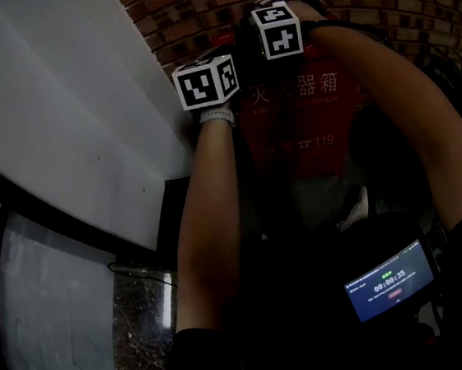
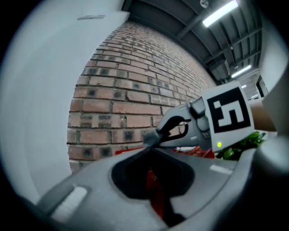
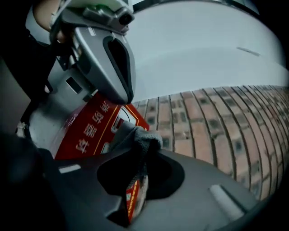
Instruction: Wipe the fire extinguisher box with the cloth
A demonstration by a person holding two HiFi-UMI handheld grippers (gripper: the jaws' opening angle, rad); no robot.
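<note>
Right gripper view: right gripper (image 3: 137,151) pinches grey fleecy cloth (image 3: 143,137).
Red fire extinguisher box (image 3: 86,131): cloth near its top corner.
Left gripper (image 2: 150,145): clenched, empty.
Stroke: press cloth flat.

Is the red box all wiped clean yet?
Not that I can see: no wiped patch shows on the red box. Right now the right gripper is shut on the grey cloth near the box's top, and the left gripper is shut and empty. Most wiping probably remains.

Right gripper (image 3: 138,155): jaws clamped on grey cloth (image 3: 141,137)
Fire extinguisher box (image 3: 88,128): red, behind cloth
Left gripper (image 3: 118,88): above box
Brick wall (image 3: 216,126): right side
</note>
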